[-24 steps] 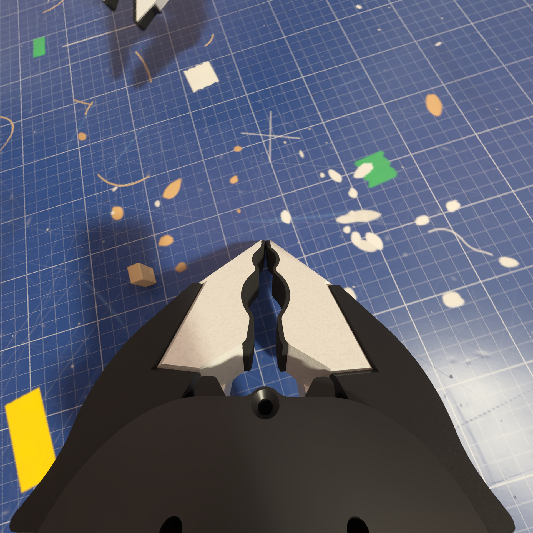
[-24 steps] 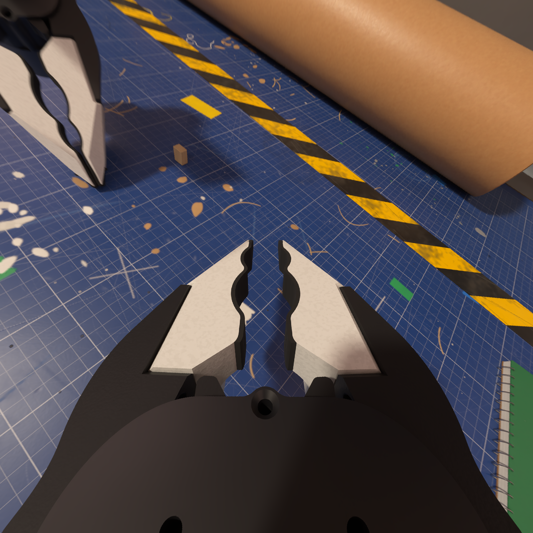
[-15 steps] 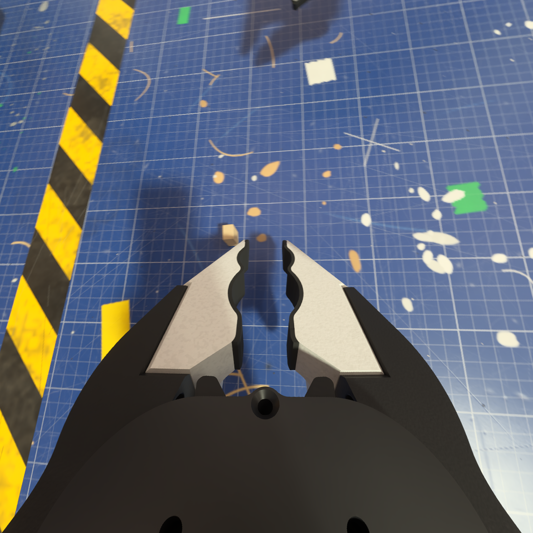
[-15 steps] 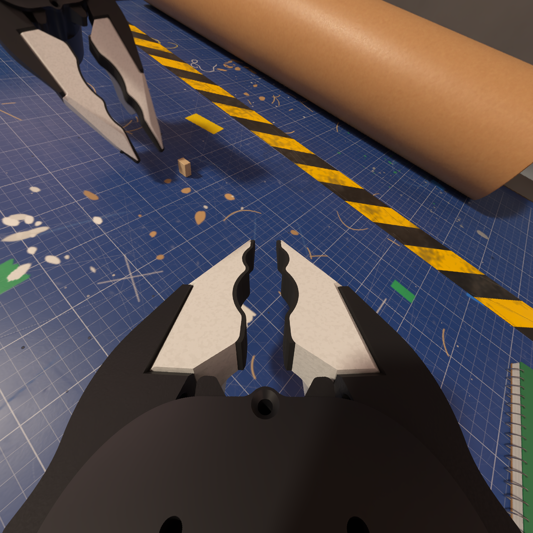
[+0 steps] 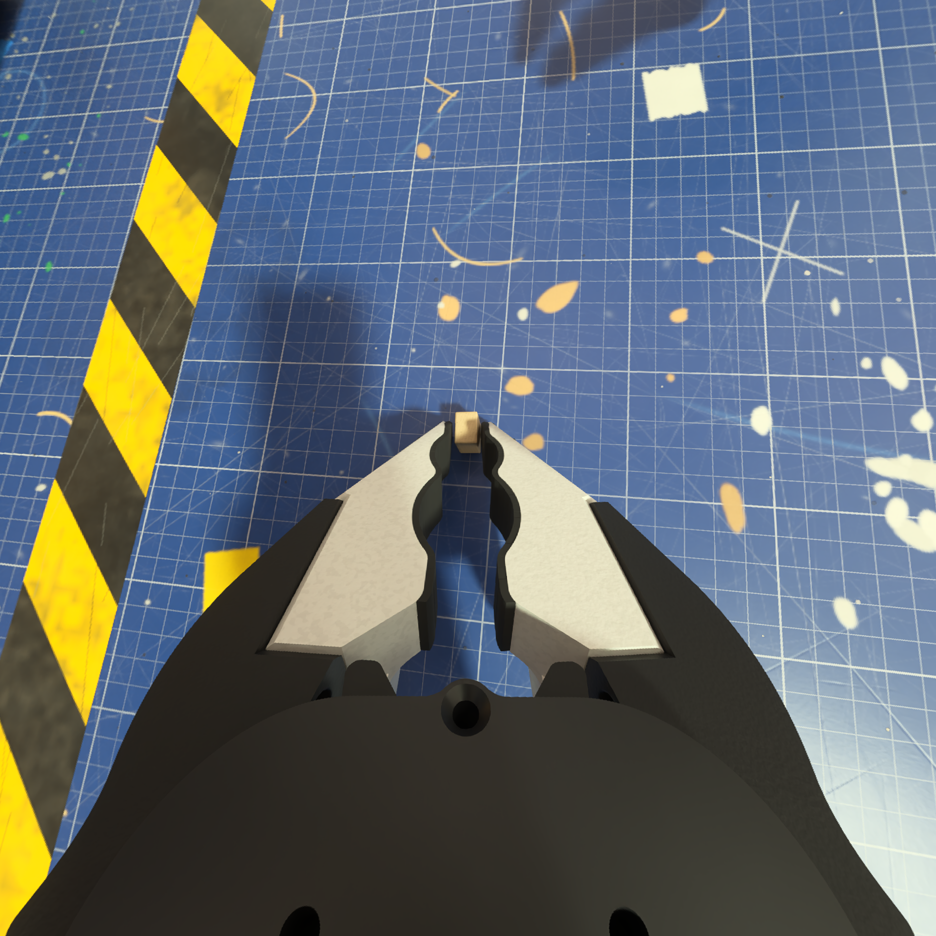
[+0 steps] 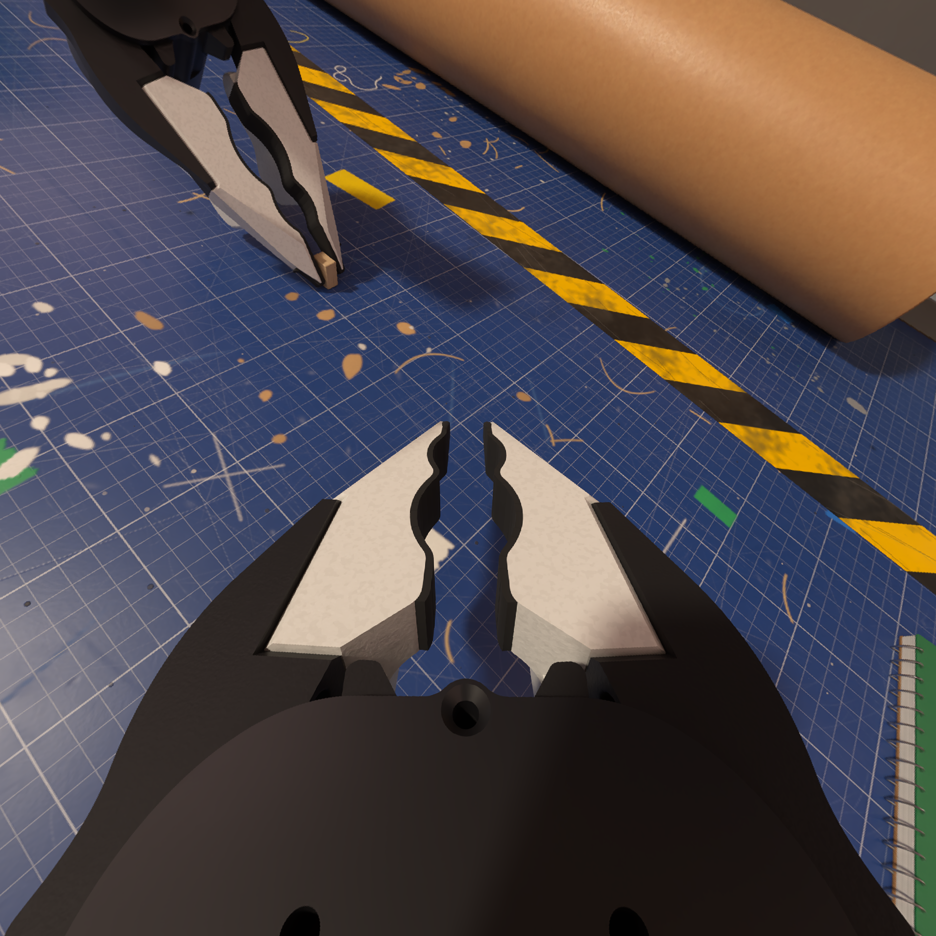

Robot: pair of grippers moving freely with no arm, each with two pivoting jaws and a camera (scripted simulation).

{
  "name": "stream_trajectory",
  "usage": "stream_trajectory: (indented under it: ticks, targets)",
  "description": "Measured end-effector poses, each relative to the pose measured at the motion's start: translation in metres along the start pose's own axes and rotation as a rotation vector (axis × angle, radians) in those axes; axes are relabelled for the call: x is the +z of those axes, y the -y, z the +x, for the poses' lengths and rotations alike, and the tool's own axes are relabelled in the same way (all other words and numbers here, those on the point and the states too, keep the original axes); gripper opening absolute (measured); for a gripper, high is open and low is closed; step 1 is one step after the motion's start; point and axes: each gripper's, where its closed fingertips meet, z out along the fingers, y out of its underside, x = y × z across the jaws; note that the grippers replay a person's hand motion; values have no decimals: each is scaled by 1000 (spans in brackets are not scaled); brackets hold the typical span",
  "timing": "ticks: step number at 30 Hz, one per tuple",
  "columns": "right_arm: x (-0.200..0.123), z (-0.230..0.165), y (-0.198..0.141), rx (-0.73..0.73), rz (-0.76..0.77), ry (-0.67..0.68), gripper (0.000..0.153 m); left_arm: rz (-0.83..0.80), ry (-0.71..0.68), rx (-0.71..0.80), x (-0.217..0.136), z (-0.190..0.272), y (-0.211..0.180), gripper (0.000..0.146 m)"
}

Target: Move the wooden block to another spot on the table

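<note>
Wooden block [image 5: 466, 431] half-hidden between left gripper [image 5: 465, 428] tips

1. blue grid mat [image 5: 608, 202], scratched, flecked with tan and white paint.
2. yellow-black hazard tape [image 6: 506, 223] running diagonally across mat.
3. brown roll [image 6: 658, 126] lying beyond tape.
4. green spiral notebook [image 6: 919, 759] at right edge.
5. white patch [image 5: 673, 92] and yellow patch [image 6: 358, 188] on mat.

Left gripper [image 5: 466, 430] pinches the small wooden block [image 5: 466, 431] right at its fingertips, down on the blue cutting mat [image 5: 633, 329]. The yellow-and-black hazard stripe [image 5: 147, 283] runs well left of the block; a white patch [image 5: 676, 92] lies far beyond it.
</note>
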Motion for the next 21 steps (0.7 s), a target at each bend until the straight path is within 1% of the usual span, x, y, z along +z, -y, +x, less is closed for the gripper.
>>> stream_trajectory:
  ticks: [1, 7, 12, 16, 21]
  targets:
    - [0, 0, -1, 0, -3, 0, 13, 0, -8, -2, 1, 0, 0, 8]
    - [-1, 1, -2, 1, -7, -4, 12, -20, -19, 10, -3, 6, -3, 8]
    - [-2, 2, -2, 3, -7, -8, 12, 6, -54, 33, -6, 19, -2, 8]
    - [-1, 1, -3, 2, -11, -4, 12, 77, -114, 107, -3, 41, 14, 8]
    - [0, -1, -4, -8, -23, 0, 12, 73, -165, 194, 9, 62, 23, 8]
